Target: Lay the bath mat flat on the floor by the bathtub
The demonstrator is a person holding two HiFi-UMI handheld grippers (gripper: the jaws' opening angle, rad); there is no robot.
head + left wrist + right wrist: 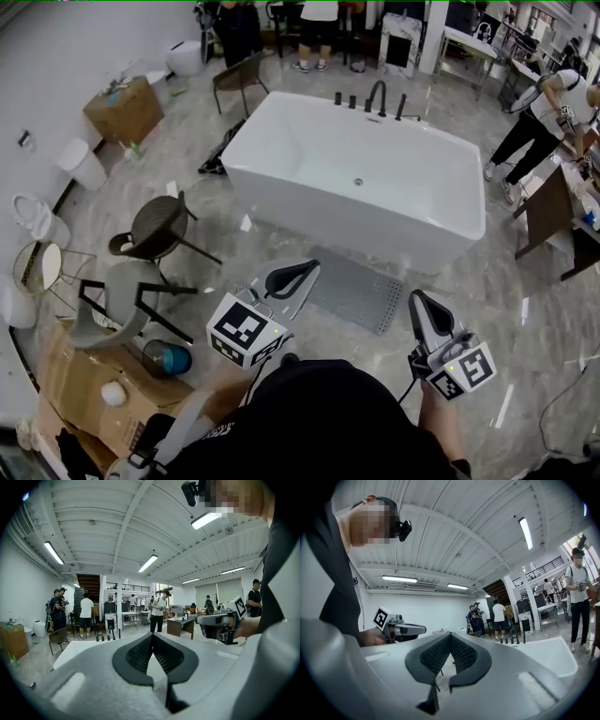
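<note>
Head camera looks steeply down from over the person, with the left tool (311, 269) and right tool (418, 302) close at the frame's bottom and the tub (356, 178) just beyond their tips. Each tool's camera sits close behind its own jaws, looking level along them over the tub's rim. The left tool's view catches the right tool to its right; the right tool's view catches the left tool to its left. All three views share the tub.
</note>
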